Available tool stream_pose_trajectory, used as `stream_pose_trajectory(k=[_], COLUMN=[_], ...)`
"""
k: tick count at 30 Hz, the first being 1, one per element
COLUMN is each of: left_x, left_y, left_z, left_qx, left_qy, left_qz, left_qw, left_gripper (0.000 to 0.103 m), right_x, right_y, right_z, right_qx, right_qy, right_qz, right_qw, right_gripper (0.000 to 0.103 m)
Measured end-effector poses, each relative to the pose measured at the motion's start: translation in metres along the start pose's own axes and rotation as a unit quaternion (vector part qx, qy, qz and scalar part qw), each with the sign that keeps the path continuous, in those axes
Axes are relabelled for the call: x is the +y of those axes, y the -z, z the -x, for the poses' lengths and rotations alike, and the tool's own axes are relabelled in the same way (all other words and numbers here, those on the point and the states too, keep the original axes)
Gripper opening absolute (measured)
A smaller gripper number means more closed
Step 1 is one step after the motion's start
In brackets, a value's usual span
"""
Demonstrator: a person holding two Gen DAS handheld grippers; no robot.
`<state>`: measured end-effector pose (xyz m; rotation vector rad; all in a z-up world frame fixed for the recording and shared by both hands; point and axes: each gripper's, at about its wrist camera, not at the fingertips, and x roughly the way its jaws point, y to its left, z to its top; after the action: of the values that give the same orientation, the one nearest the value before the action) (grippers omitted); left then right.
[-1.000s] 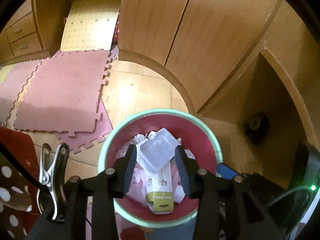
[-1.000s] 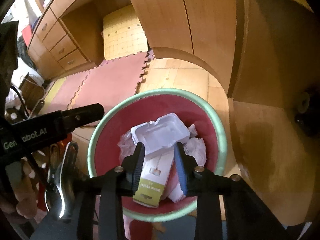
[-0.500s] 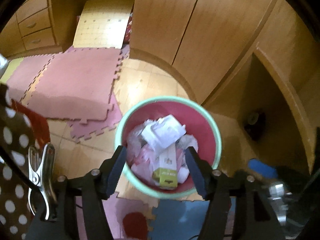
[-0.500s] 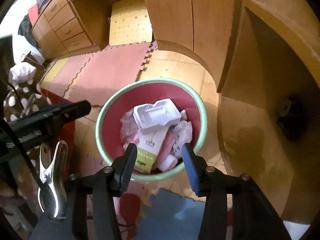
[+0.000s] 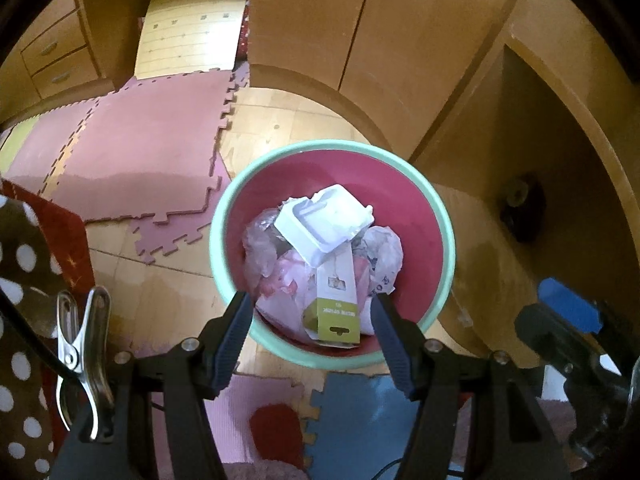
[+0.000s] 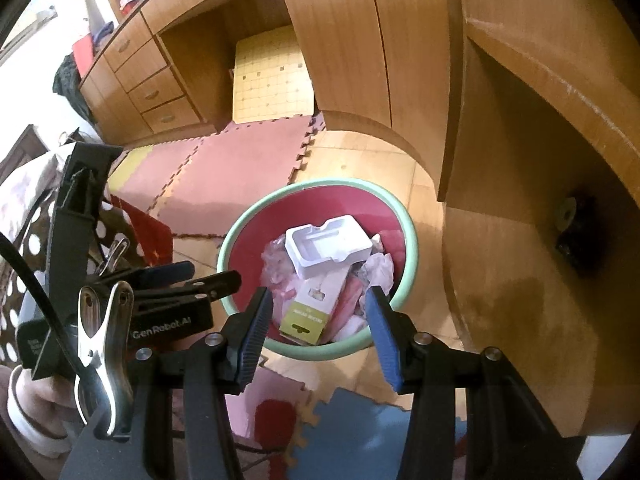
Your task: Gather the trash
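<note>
A round red plastic bin with a mint-green rim (image 5: 224, 216) stands on the wooden floor (image 5: 280, 120) beside pink foam puzzle mats (image 5: 140, 152), nearly full. On top lies a white moulded plastic tray (image 5: 326, 222), over a white and olive cardboard box (image 5: 334, 300), amid crumpled pink and clear wrappers (image 5: 280, 280). Above it, the left hand-held gripper (image 5: 312, 312) and right hand-held gripper (image 6: 318, 308) both hang with jaws spread apart, holding nothing.
</note>
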<state>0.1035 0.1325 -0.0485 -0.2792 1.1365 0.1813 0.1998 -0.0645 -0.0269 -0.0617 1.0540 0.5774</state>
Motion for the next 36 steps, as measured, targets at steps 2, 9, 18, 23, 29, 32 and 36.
stream_pose_trajectory(k=[2,9,18,23,29,32,36], left_x=[-0.004,-0.011,-0.015,-0.018,-0.019,-0.019,-0.019], left_y=[-0.001,-0.002,-0.005,-0.004,-0.004,-0.004,-0.004], left_z=[-0.003,-0.014,-0.019,-0.019,-0.019,-0.019,-0.019], left_qx=[0.000,0.009,0.015,0.014,0.014,0.013,0.014], left_qy=[0.000,0.004,0.010,0.011,0.010,0.011,0.011], left_qz=[-0.005,-0.012,-0.014,-0.017,-0.017,-0.018,-0.018], left_qw=[1.0000,0.9999,0.9997,0.9997,0.9997,0.9997,0.9997], left_gripper=[0.065,0.065,0.065,0.065,0.065,0.065,0.065], right_x=[-0.002,-0.006,-0.004,-0.009,-0.011,-0.010,-0.010], right_y=[0.000,0.001,0.003,0.004,0.005,0.005,0.005], right_z=[-0.001,-0.016,-0.024,-0.025,-0.024,-0.024,-0.024], right_qx=[0.000,0.018,0.033,0.038,0.038,0.038,0.038], right_qy=[0.006,0.010,0.009,0.010,0.011,0.011,0.011], right_qz=[0.003,-0.002,0.010,0.000,-0.002,-0.002,-0.002], right_qw=[1.000,1.000,0.999,0.999,0.999,0.999,0.999], right_gripper=[0.049,0.049,0.049,0.049,0.049,0.049,0.049])
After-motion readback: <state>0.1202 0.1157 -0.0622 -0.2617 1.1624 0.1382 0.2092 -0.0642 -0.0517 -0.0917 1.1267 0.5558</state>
